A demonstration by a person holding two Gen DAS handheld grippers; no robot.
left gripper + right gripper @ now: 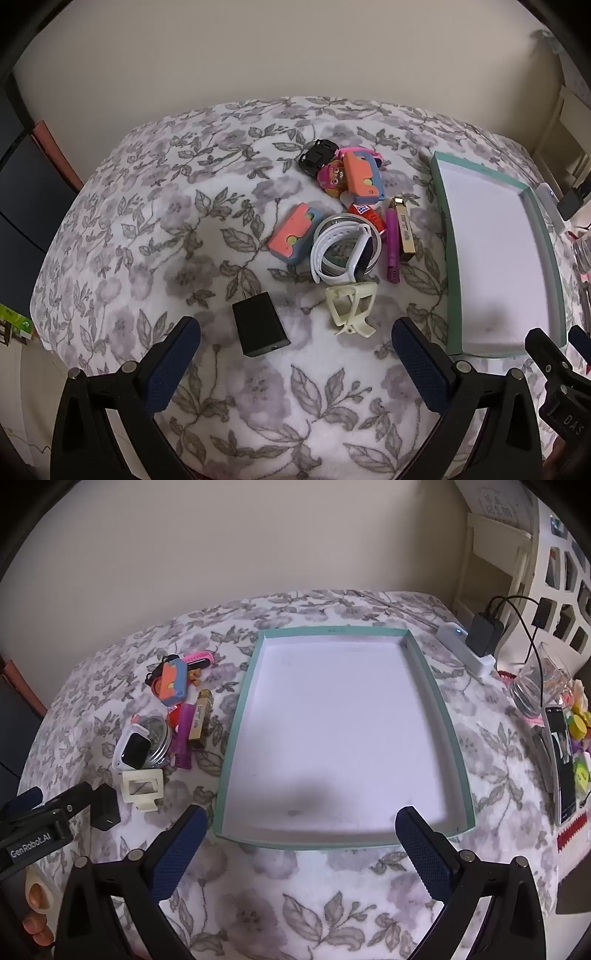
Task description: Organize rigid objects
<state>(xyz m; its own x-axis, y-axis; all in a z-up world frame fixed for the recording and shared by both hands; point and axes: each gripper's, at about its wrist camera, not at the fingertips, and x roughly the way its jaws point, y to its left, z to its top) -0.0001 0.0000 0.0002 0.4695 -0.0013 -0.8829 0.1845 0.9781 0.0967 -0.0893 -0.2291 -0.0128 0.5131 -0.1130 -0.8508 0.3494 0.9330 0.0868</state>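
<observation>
We see pile of small stuff [347,218] on floral table [147,229], just left of teal tray [236,716]. Black charger [260,324] and cream clip [351,308] sit nearest us. Left tool [295,338] spread wide, gripping nothing; right tool [301,823] same, hovering over tray's near edge.

Home: floral blanket [221,387], toy clutter [334,177]

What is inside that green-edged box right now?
Nothing: the box shows only its bare white floor, with a dark smudge near the front. The nearest strip of floor, behind the front wall, is hidden. The toys lie outside, left.
</observation>
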